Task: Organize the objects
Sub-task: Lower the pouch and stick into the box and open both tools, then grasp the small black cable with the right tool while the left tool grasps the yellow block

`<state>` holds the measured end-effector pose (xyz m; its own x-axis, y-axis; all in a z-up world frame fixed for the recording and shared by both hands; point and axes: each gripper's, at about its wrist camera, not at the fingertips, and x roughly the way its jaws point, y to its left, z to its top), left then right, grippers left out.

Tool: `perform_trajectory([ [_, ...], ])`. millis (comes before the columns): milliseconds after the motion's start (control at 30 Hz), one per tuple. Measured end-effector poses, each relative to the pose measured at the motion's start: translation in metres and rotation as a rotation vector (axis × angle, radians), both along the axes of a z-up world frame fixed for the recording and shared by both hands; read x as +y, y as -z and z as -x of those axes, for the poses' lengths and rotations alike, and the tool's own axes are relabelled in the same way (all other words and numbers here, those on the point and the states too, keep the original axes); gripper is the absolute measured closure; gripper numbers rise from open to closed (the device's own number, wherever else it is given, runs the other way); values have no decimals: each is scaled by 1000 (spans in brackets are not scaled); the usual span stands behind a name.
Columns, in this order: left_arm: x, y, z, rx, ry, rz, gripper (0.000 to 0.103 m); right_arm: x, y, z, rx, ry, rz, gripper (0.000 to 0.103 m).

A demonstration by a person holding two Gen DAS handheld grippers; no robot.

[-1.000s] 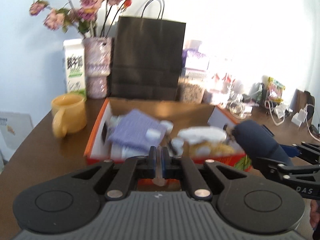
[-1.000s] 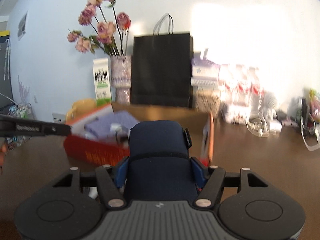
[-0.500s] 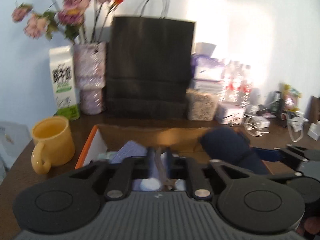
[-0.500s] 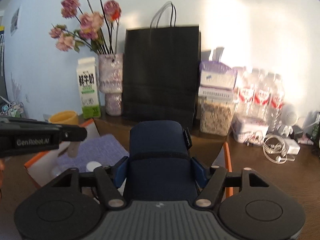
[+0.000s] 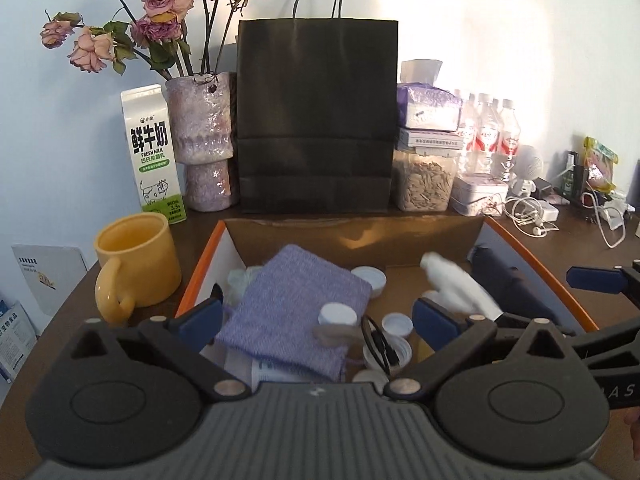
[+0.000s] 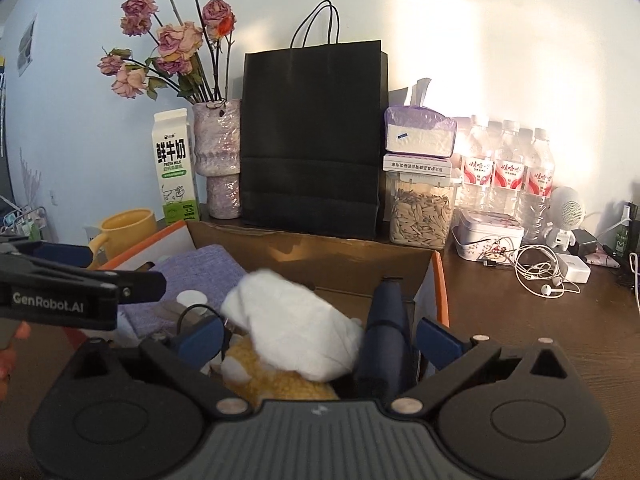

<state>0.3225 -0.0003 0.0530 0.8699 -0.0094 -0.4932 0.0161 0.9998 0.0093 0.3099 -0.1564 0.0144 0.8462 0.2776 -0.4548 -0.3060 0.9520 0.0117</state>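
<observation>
Pouch [image 5: 296,312] — partly behind left tool [image 5: 318,322]

A second ago the right claw [image 6: 318,334] was clamped on a navy case [image 6: 386,336]; its jaws are now opening wide and the case lies released inside the orange-edged cardboard box [image 6: 440,280], against its right wall. The left claw [image 5: 318,314], then pinched shut, is likewise opening, with nothing gripped between its fingers. Both claws have advanced toward the box, now over its contents. A white cloth [image 5: 456,284] appears motion-blurred, shifted rightward beside the case.
</observation>
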Motion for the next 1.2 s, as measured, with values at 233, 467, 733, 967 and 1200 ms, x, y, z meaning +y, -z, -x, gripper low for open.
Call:
perform_trajectory([
  [233,2,3,34,17,28,-13,0,-5,3,33,0,-15,12,0],
  [467,1,17,67,66,67,-28,0,-7,21,67,42,-45,17,0],
  [733,8,29,91,96,56,-10,0,-2,41,88,102,-82,31,0],
  [967,17,32,104,108,32,-1,0,13,50,82,138,-110,64,1],
  [1200,27,33,110,107,14,13,0,21,58,70,179,-116,78,11],
])
